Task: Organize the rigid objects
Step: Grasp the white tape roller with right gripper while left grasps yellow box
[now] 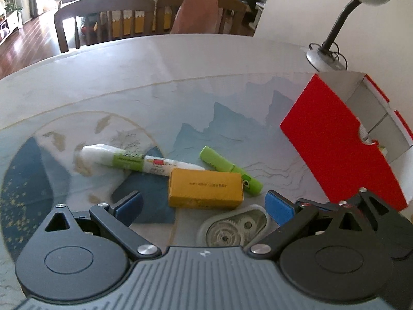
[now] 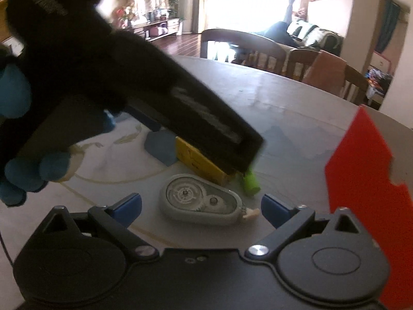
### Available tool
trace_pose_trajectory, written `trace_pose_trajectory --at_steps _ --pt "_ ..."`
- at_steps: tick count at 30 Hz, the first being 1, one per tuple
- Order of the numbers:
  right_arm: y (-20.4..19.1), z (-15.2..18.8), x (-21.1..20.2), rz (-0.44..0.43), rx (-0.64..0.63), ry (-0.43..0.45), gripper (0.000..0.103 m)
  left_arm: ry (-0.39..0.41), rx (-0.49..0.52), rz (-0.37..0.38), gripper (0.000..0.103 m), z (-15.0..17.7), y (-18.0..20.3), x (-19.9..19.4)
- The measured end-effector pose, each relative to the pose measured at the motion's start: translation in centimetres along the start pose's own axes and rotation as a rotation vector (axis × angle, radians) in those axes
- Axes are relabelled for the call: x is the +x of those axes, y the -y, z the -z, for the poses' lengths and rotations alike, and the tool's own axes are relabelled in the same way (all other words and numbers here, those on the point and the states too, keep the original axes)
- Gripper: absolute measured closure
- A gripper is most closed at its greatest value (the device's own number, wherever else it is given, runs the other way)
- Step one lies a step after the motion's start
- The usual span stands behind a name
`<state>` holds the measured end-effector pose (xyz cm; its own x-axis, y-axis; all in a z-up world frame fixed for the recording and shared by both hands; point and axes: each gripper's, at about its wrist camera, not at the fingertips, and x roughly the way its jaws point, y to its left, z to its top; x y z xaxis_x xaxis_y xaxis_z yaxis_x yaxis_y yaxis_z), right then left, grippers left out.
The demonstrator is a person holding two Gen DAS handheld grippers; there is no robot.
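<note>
The right hand-held gripper [image 2: 201, 206] hangs low over the counter [image 2: 296, 108] with its blue pads spread wide and nothing between them, and the grey correction-tape dispenser [image 2: 201, 201] lies flat straight ahead, squarely in the gap. Its long axis runs across that gap, round end left and its tip toward the right pad, so the pads would close on its ends unless the wrist turns. The left hand-held gripper [image 1: 204, 204], equally wide and empty, has the dispenser [image 1: 232, 228] just beneath it and a little right of centre, half hidden under the tool's body; by my judgement the right one is better lined up for this piece. Beyond the dispenser lies the yellow box [image 1: 205, 192], close to it. Behind the box a green highlighter [image 1: 229, 170] slants away to the dispenser's far right, and a white and green marker [image 1: 136, 161] stretches off to its far left. The red box [image 1: 340, 144] stands well to the right of the dispenser, its open side visible only in the left view. The right view alone shows a blue-gloved hand [image 2: 15, 98] holding the dark left tool, which hides the marker and most of the highlighter [image 2: 249, 182].
</note>
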<state>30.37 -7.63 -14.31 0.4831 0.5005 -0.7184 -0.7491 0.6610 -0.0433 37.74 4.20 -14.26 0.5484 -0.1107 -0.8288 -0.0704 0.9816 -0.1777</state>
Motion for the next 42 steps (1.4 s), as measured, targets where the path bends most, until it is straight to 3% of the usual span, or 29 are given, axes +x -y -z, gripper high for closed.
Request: trace_pose_trajectory --at_steps 10,20,23,25,28,42 --pt "0.4 -0.3 2.6 -0.064 -0.05 -0.043 0.01 -0.054 0.003 -0.017 0.002 -0.9 0.0 3.8" --pt "0.4 -0.1 2.1 -0.087 -0.047 -0.054 0.022 -0.023 0.061 -0.033 0.003 -0.6 0.6 4.6" --pt "0.2 0.1 2.0 -0.077 -0.042 -0.049 0.022 -0.008 0.075 -0.04 0.01 -0.3 0.8 4.3" --pt "0.0 0.3 1.8 -0.068 -0.032 -0.046 0.022 0.001 0.09 -0.048 0.022 -0.1 0.9 4.1" --pt "-0.2 0.4 1.5 -0.048 -0.016 -0.048 0.022 0.006 0.087 -0.044 0.028 -0.1 0.8 3.9" --pt "-0.2 0.5 -1.7 0.008 0.079 -0.046 0.022 0.033 0.07 -0.031 0.033 1.6 -0.1 0.3"
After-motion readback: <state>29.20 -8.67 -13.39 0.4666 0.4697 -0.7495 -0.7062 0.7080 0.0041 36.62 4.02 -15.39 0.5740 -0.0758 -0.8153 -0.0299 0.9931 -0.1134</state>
